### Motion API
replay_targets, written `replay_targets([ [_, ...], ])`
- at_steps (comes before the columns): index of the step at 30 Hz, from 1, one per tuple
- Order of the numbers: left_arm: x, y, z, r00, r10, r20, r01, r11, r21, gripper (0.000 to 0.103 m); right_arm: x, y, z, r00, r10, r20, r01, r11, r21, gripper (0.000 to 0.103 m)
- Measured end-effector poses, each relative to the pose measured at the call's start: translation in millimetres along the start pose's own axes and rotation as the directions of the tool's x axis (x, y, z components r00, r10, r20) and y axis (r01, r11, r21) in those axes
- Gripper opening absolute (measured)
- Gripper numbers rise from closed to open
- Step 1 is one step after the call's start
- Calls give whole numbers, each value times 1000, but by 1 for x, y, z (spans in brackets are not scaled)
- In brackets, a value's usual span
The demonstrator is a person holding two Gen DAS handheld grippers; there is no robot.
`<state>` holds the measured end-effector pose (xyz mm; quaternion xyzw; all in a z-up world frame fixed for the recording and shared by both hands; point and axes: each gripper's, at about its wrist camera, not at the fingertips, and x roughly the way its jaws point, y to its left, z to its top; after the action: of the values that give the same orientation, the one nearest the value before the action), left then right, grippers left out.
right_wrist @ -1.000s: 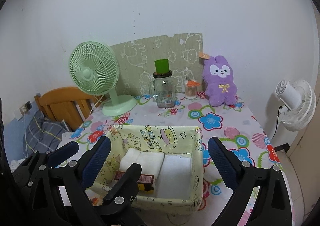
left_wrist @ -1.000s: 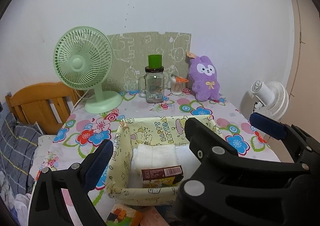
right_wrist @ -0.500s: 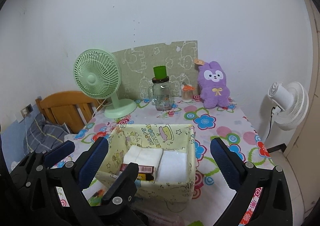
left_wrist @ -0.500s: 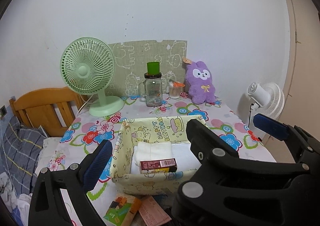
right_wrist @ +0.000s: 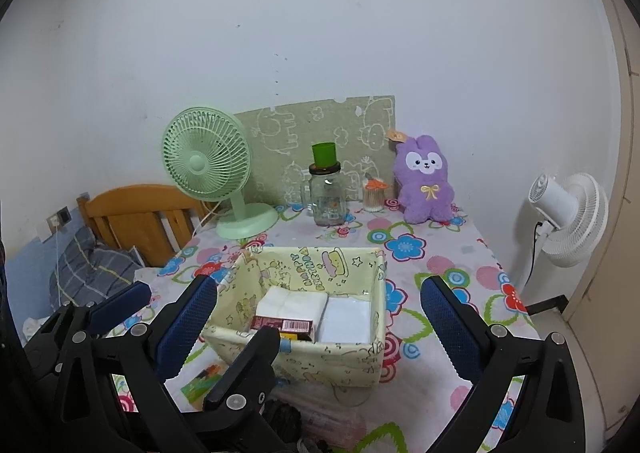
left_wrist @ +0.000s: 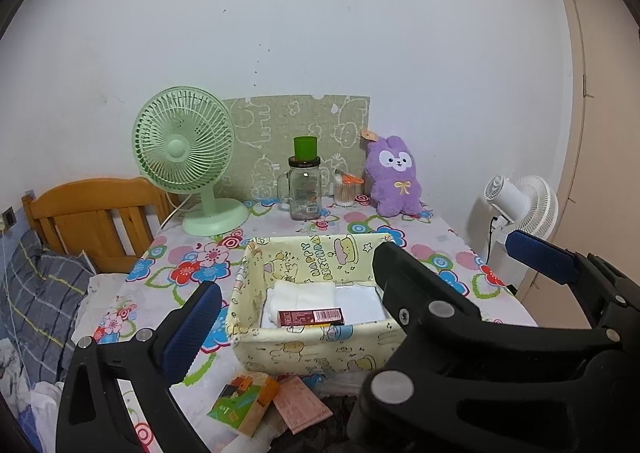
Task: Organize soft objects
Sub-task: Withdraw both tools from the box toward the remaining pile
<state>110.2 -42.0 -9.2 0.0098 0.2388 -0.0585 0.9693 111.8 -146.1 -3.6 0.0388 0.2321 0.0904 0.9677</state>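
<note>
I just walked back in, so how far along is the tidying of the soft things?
Done: two folded white cloths lie in the yellow basket, with a small red box in front of them. In hand: nothing; the left tongs and right tongs are open and empty over the table's near edge. Left: the purple plush sits by the wall.

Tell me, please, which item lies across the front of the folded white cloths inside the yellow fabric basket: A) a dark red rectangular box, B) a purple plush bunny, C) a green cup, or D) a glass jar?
A: a dark red rectangular box lies along the near side of the folded white cloths in the yellow fabric basket, while the other items stand at the back of the table.
</note>
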Motion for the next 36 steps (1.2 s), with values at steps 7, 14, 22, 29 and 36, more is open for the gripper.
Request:
replay_targets([
  [7, -12, -1, -8, 1000, -1, 2, 1, 1000, 5, 103, -15, 3, -9, 1000, 4, 3, -4, 1000, 5, 103],
  [14, -24, 0, -18, 1000, -15, 15, 16, 1000, -7, 103, -27, 8, -17, 1000, -18, 6, 18, 1000, -14, 103],
  [22, -32, 1, -27, 1000, -16, 18, 16, 1000, -6, 103, -33, 12, -27, 1000, -21, -2, 21, 999, -25, 103],
  [29, -32, 2, -38, 1000, -24, 10, 24, 1000, -14, 103, -33, 14, -37, 999, -30, -11, 29, 999, -30, 103],
  [36, -33, 6, -59, 1000, -9, 3, 9, 999, -52, 103, -33, 19, -53, 999, -34, -2, 34, 998, -49, 103],
])
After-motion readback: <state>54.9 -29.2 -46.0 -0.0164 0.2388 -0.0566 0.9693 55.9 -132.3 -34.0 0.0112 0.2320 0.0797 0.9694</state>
